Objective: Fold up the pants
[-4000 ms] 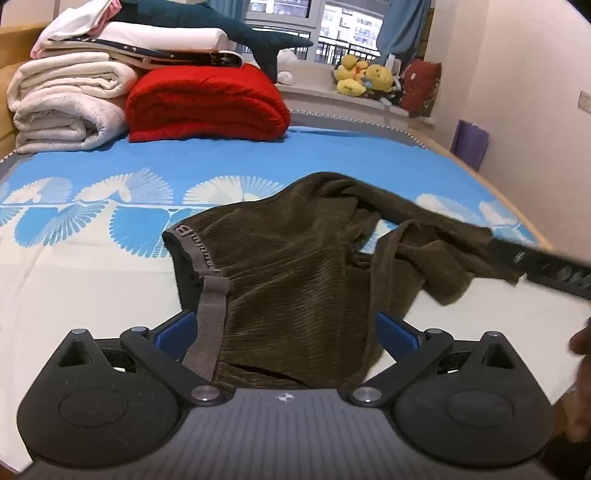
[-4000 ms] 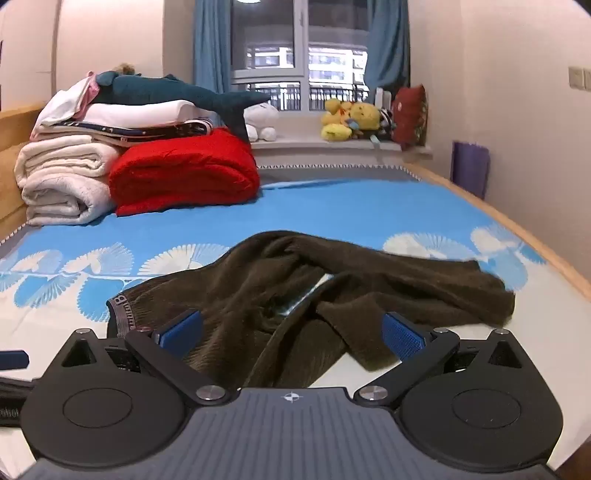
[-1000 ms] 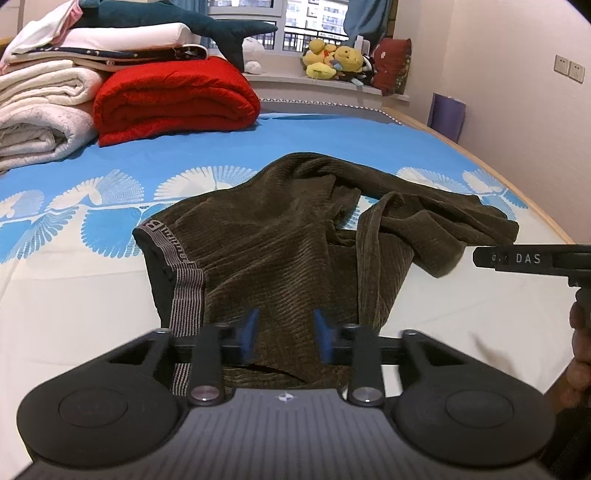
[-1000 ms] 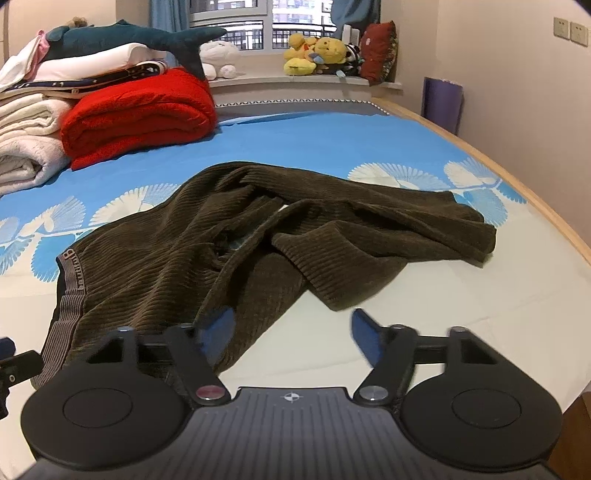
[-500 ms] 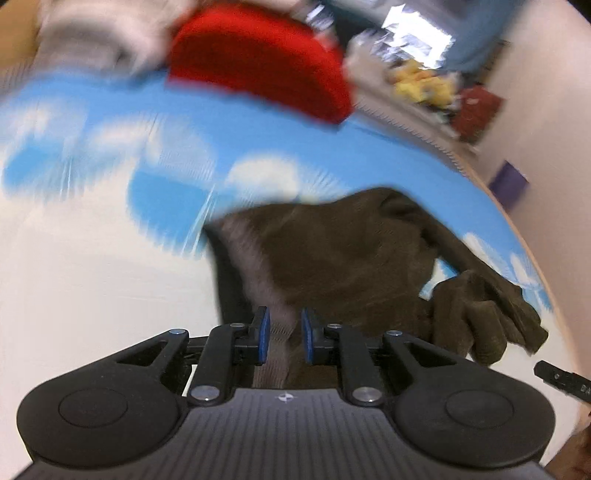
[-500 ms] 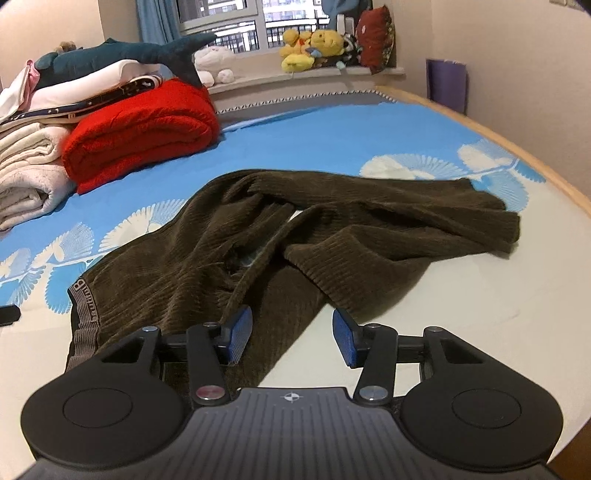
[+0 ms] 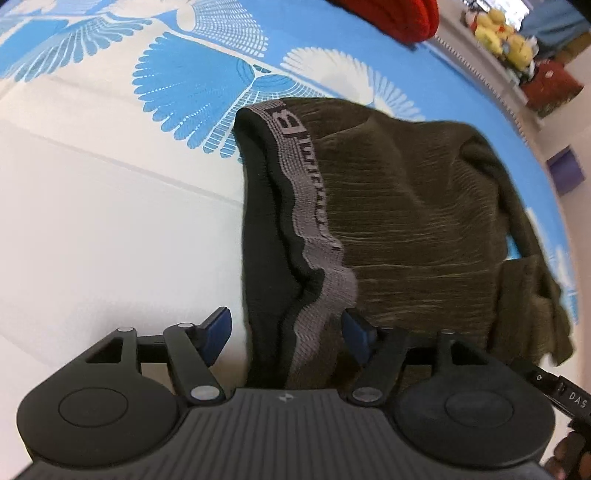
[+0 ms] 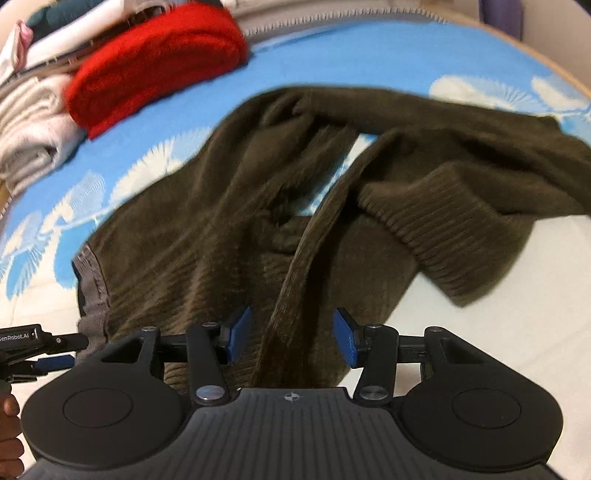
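Both of your claws have dropped closer to the pants since a second ago, and both now tilt steeply down at the cloth. Your left claw has just been opening: its blue pads stand apart, one on either side of the grey waistband, not pressing on it. Your right claw is also open, its pads on either side of a raised fold of the brown ribbed fabric without pinching it.

The pants lie crumpled on the bed. In the left wrist view the waistband runs down the garment's left edge, with dark lettering on it, and the darker inside of the waist shows just beside it. In the right wrist view the legs sprawl away to the right, one doubled back over itself so that its ribbed end points toward the camera.

Under the pants the sheet is white near you and blue with white fan shapes farther off. Beyond the garment, a folded red blanket sits next to a stack of pale bedding. Yellow plush toys sit at the far edge of the left wrist view, blurred.
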`<state>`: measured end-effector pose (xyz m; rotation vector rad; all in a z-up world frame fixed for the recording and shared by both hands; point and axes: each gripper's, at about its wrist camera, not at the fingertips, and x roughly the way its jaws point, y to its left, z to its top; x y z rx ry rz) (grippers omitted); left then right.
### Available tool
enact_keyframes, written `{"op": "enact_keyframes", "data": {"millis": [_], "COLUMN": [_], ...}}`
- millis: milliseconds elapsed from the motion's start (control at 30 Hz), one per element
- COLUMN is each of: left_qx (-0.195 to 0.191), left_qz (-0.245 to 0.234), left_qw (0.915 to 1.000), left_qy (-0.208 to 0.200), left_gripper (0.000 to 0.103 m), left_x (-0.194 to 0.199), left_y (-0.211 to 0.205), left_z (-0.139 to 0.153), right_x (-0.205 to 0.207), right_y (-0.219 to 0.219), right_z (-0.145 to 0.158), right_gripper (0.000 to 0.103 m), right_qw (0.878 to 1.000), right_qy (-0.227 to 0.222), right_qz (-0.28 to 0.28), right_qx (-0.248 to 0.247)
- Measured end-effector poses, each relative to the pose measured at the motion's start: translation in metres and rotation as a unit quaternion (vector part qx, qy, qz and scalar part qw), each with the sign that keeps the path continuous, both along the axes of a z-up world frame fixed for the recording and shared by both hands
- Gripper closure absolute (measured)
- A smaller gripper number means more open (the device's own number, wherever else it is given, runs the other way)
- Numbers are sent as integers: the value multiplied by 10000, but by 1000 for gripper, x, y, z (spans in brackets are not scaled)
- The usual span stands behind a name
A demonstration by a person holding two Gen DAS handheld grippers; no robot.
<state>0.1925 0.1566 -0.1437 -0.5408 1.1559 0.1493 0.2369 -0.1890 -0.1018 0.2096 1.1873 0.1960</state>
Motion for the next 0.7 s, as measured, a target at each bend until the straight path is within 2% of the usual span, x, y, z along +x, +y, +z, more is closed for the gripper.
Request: {"op": "enact_keyframes", "data": {"millis": [100, 167, 200, 233, 267, 300, 333, 367, 467, 533, 633, 700], "left_qx": [90, 236, 344, 552, 799, 947, 866, 741, 798, 906, 748, 1178], "left_qz": [-116, -409, -566, -772, -966, -1061, -1072, -1043, -1034, -867, -153, 164], "left_qw": [9999, 9989, 9978, 9955, 9920, 9897, 9901, 9912, 9874, 9815, 9782, 9710], "left_qy": [20, -38, -50, -79, -124, -184, -253, -348, -896, -1447, -1929, -2076], "left_gripper": [31, 32, 33, 36, 46, 53, 72, 82, 88, 89, 91, 91], "left_x": [4, 6, 5, 3, 1, -1, -3, -5, -15, -28, -51, -68], "left_y": [-5, -15, -20, -27, -33, -35, -34, -30, -23, -13, 22, 39], "left_z": [-4, -4, -4, -4, -4, -2, 0, 4, 27, 50, 78, 92], "right_x": [5, 6, 5, 4, 3, 1, -2, -3, -17, -28, -47, -64], "right_y": [5, 10, 11, 11, 7, 0, -10, -19, -43, -51, -47, -32], "right_z": [-15, -19, -21, -22, -21, -16, -8, 0, 31, 44, 52, 58], "right_gripper": [51, 52, 63, 86, 93, 93, 95, 95, 95, 95, 96, 96], "right_qw": [9995, 9992, 9988, 9983, 9984, 9991, 9996, 9995, 9959, 9934, 9900, 9777], "right_qy": [317, 372, 387, 405, 413, 366, 251, 90, -484, -683, -686, -695], "right_qz": [18, 122, 195, 240, 202, 80, -88, -238, -417, -156, 609, 1510], "right_qx": [48, -78, -212, -335, -336, -200, 8, 203, 647, 911, 1075, 1285]}}
